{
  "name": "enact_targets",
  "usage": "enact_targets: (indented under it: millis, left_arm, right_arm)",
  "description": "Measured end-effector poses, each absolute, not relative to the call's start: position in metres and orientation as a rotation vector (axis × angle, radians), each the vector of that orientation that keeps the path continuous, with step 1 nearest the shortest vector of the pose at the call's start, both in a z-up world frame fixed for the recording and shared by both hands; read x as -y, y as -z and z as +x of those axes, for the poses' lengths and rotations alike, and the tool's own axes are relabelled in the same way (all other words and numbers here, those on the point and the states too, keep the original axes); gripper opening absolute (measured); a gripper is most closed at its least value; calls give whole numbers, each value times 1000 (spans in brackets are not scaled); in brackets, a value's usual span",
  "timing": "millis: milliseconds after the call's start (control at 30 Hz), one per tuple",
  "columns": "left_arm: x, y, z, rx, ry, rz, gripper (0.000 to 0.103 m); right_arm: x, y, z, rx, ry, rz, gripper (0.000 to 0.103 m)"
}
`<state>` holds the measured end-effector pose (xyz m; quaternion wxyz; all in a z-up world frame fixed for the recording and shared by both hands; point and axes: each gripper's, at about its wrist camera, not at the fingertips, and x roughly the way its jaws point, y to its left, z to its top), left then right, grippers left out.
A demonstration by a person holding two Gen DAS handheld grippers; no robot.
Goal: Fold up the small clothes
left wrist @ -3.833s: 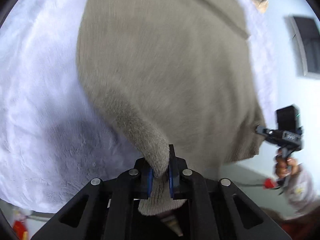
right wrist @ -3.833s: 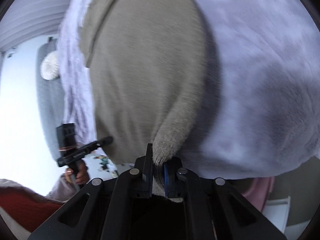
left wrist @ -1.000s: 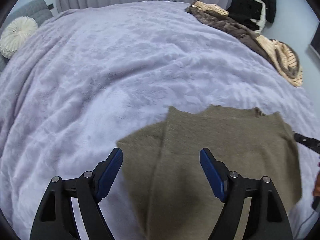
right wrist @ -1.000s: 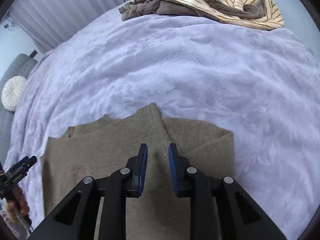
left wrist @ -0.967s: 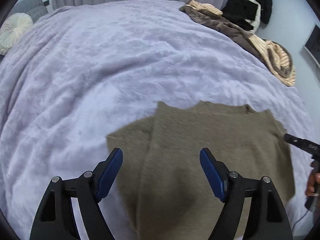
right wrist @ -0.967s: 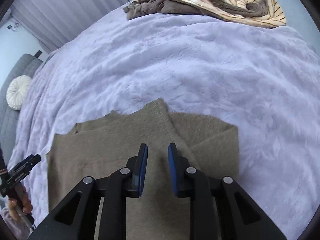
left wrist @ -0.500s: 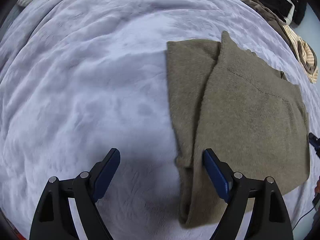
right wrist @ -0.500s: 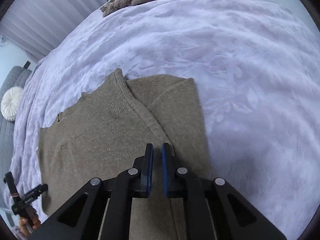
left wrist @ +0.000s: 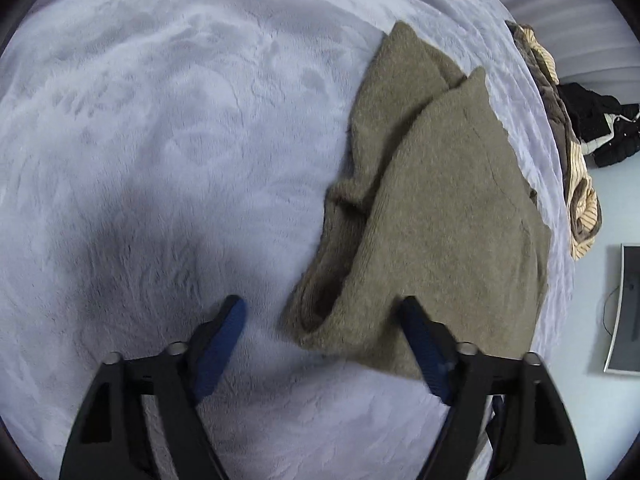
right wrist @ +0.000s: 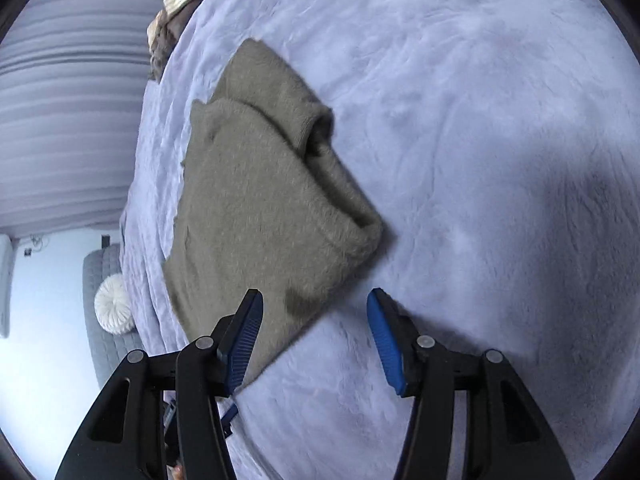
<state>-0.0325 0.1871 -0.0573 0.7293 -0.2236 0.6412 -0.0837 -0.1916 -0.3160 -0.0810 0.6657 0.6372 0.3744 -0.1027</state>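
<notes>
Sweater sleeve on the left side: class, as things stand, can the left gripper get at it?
Probably yes. The left gripper is open, its jaws straddling the near edge of the sleeve of the sweater on the blanket, with nothing between.

A wide bed covered by a pale lilac plush blanket (left wrist: 168,128) carries everything. A folded olive-brown fuzzy knit sweater (left wrist: 448,216) lies flat on the blanket, one sleeve tucked under its edge. Beyond the sweater, at the blanket's far edge, lies a heap of cream-striped and brown clothes (left wrist: 576,184).
</notes>
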Motion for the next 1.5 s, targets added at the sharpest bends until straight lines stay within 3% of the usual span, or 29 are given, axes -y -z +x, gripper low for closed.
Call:
enact_targets:
  millis: [33, 67, 233, 400, 500, 700, 800, 967, 1167, 1200, 1267, 1300, 1400, 1500]
  left_arm:
    - [-185, 56, -27, -1419, 205, -484, 15]
    - [-182, 52, -24, -1422, 219, -466, 13]
    - [-170, 16, -39, -1318, 270, -272, 11]
    - [-191, 64, -47, -1411, 143, -150, 11]
    - [-207, 57, -51, -1392, 149, -178, 11]
    - [-217, 40, -58, -1374, 129, -44, 11]
    - [-218, 35, -58, -1358, 120, -9, 12]
    - [-229, 40, -58, -1373, 125, -38, 12]
    - [-264, 39, -59, -1365, 122, -56, 12]
    - [-268, 39, -59, -1366, 124, -60, 12]
    - [-279, 37, -60, -1361, 127, -65, 12]
    - [-284, 35, -61, -1354, 126, -66, 12]
    - [-296, 30, -61, -1329, 123, -70, 12]
    - [-304, 37, -60, -1342, 123, -73, 12]
  right_arm:
    - [320, 83, -190, -828, 236, 1465, 33]
    - [323, 83, -185, -834, 230, 1484, 8]
    - [327, 39, -169, -920, 165, 1226, 8]
    - [330, 80, -161, -1075, 201, 1132, 8]
    - [326, 79, -160, -1066, 223, 1114, 8]
    - [279, 47, -166, -1081, 89, 1175, 22]
    - [212, 42, -138, -1146, -112, 1166, 74]
    - [93, 69, -67, -1173, -352, 1273, 74]
    - [35, 98, -25, -1138, -257, 1381, 74]
    - [38, 100, -30, -1115, -249, 1416, 70]
    - [35, 102, -24, -1086, -271, 1511, 20]
    - [35, 100, -21, -1088, -273, 1527, 8]
    - [34, 82, -19, -1104, -294, 1416, 8]
    - [19, 95, -17, -1242, -234, 1252, 8]
